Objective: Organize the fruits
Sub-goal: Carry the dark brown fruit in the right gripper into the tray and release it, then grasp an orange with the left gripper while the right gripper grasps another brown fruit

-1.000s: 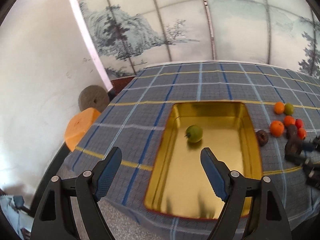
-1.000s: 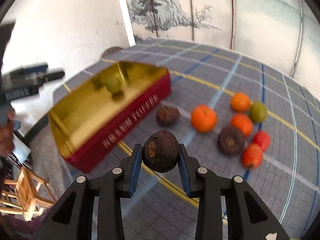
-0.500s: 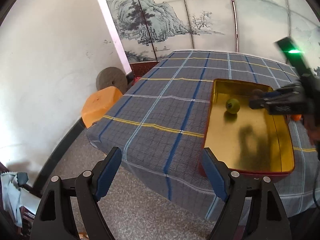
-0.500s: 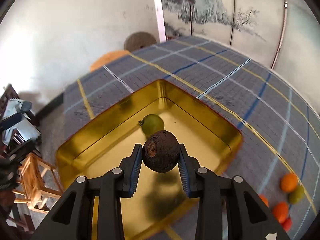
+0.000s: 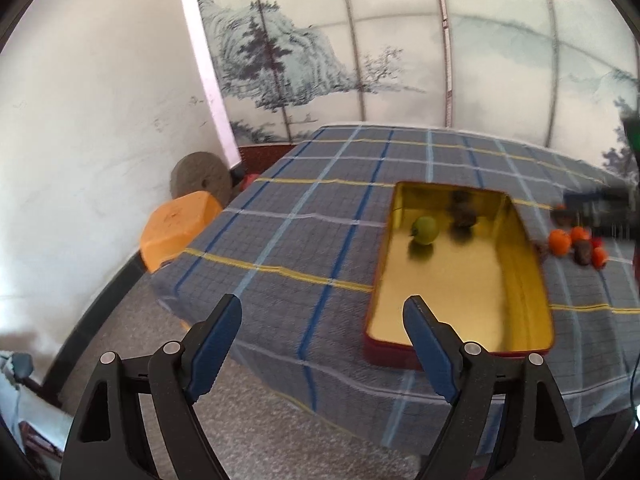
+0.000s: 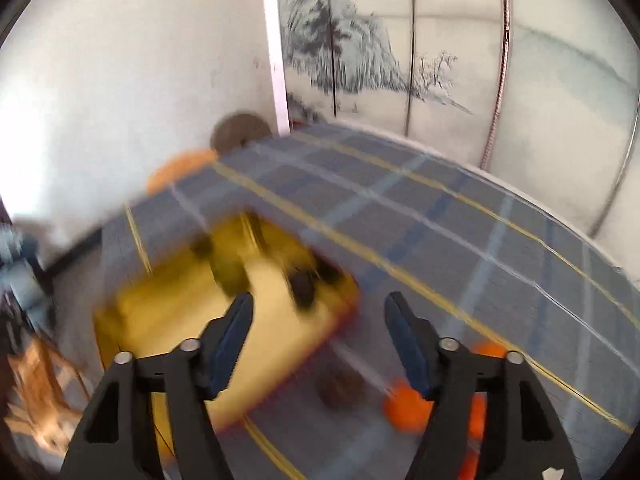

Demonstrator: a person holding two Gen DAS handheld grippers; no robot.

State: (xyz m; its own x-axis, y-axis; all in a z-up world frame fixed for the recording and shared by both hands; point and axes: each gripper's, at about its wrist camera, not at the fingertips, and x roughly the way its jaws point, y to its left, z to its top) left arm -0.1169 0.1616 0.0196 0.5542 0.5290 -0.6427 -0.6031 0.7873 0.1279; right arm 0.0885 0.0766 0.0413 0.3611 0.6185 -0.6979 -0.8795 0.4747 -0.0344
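Observation:
A gold tin tray (image 5: pixel 460 304) with red sides lies on the plaid tablecloth. In it sit a green fruit (image 5: pixel 425 230) and a dark brown fruit (image 5: pixel 463 218). My left gripper (image 5: pixel 322 322) is open and empty, off the table's near edge, left of the tray. My right gripper (image 6: pixel 319 322) is open and empty above the tray's (image 6: pixel 168 320) right edge; that view is blurred, with the dark fruit (image 6: pixel 303 285) in the tray. Orange, red and dark fruits (image 5: pixel 560 241) lie right of the tray, also in the right wrist view (image 6: pixel 404 408).
An orange stool (image 5: pixel 180 224) and a grey millstone (image 5: pixel 200 176) stand by the white wall left of the table. A painted screen stands behind the table. A wooden chair (image 6: pixel 44 396) is at the lower left of the right wrist view.
My right gripper has opened and let go of the dark brown fruit, which now lies in the tray, and has swung away right. My left gripper stays open, back from the table.

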